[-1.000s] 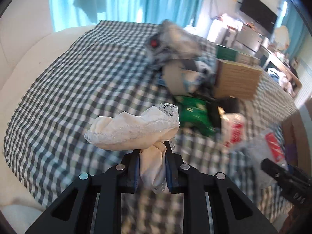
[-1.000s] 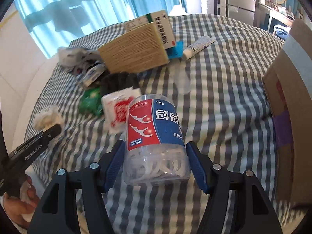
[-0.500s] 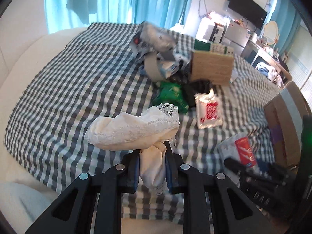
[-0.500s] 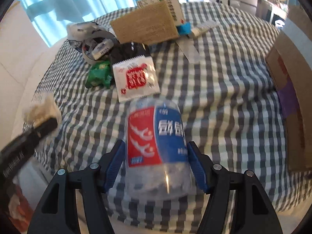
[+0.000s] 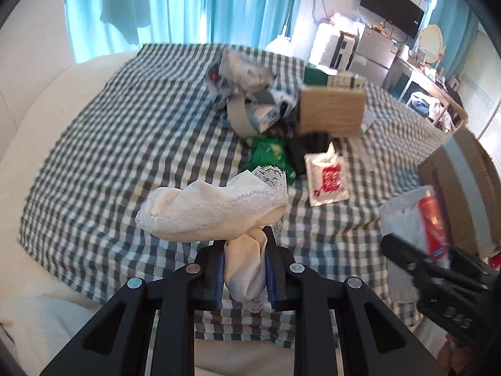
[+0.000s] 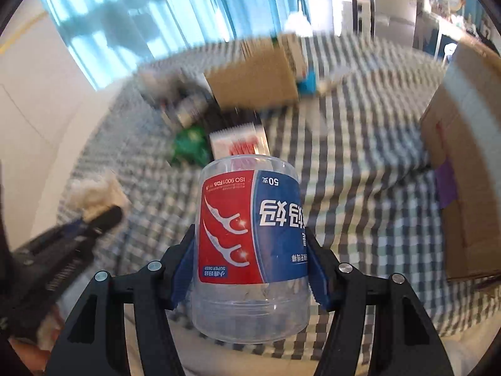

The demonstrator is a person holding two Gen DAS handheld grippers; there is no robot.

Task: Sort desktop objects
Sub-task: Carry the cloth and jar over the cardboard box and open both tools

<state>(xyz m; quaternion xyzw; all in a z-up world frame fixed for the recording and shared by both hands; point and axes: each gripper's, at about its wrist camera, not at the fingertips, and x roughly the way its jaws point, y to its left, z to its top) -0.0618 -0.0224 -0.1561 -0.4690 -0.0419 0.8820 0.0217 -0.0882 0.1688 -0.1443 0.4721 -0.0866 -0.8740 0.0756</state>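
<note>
At the left, a cream lace-trimmed fabric sock (image 5: 216, 211) is pinched by the left gripper (image 5: 244, 269), lifted clear of the checked tablecloth (image 5: 125, 144). At the right, a clear cylindrical plastic floss-pick jar (image 6: 252, 250) is clamped by the right gripper (image 6: 252, 269), its jaws having just closed slightly. Both have been raised, apparently for carrying to the brown cardboard box (image 6: 463, 169) at the far right.

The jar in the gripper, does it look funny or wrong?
A little. The clear floss-pick jar is held upside down in the right gripper: its label text reads inverted. Its jaws have just been closing, pads on its sides. Nothing looks spilled or broken.
</note>
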